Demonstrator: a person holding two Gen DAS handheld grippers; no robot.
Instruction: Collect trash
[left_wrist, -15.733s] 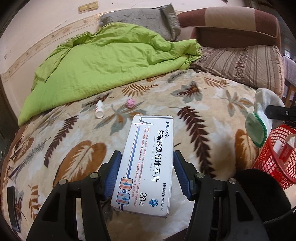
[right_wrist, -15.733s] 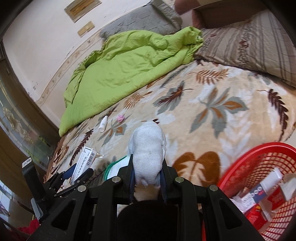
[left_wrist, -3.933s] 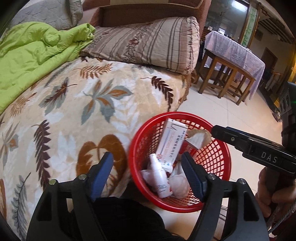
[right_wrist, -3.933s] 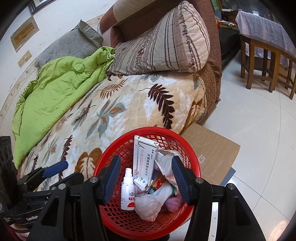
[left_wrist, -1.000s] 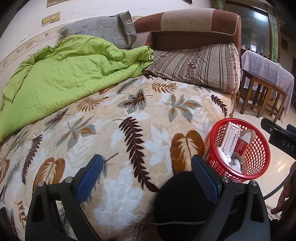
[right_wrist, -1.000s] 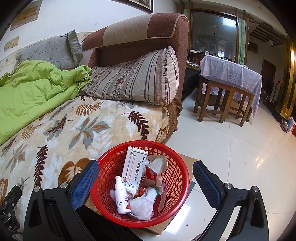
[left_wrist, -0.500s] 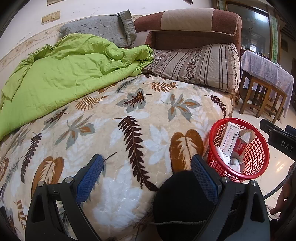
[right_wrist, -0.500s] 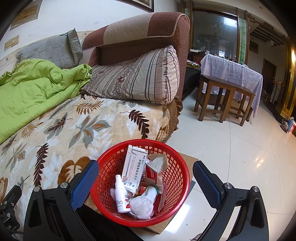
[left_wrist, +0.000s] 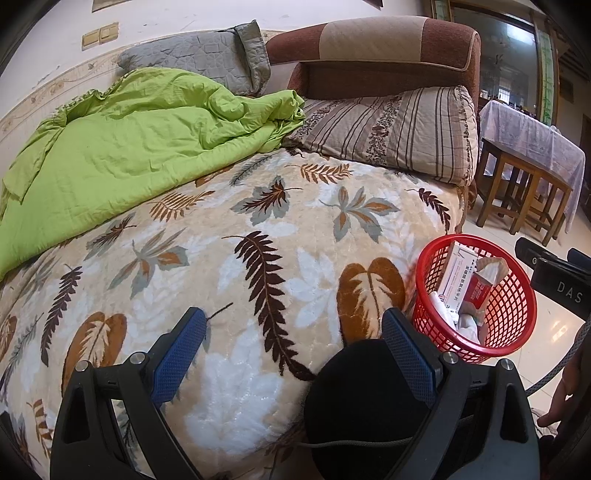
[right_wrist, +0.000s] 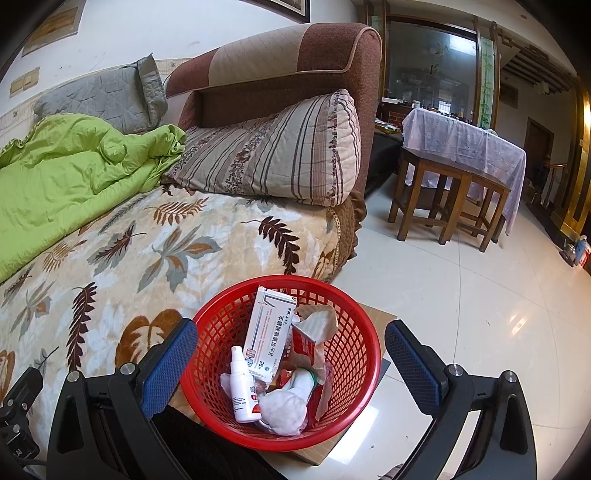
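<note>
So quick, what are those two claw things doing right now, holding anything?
Left gripper: open, holding nothing.
Right gripper: open, holding nothing, above the red basket.

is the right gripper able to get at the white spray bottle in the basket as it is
Probably yes. The right gripper is open and empty over the red basket, and the white spray bottle lies on top at the near side, uncovered.

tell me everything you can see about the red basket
The red basket is round, of open plastic-looking mesh, upright on a flat piece of cardboard on the floor beside the bed. It holds a white medicine box leaning on its wall, a white spray bottle, a balled white sock and torn red packaging.
</note>
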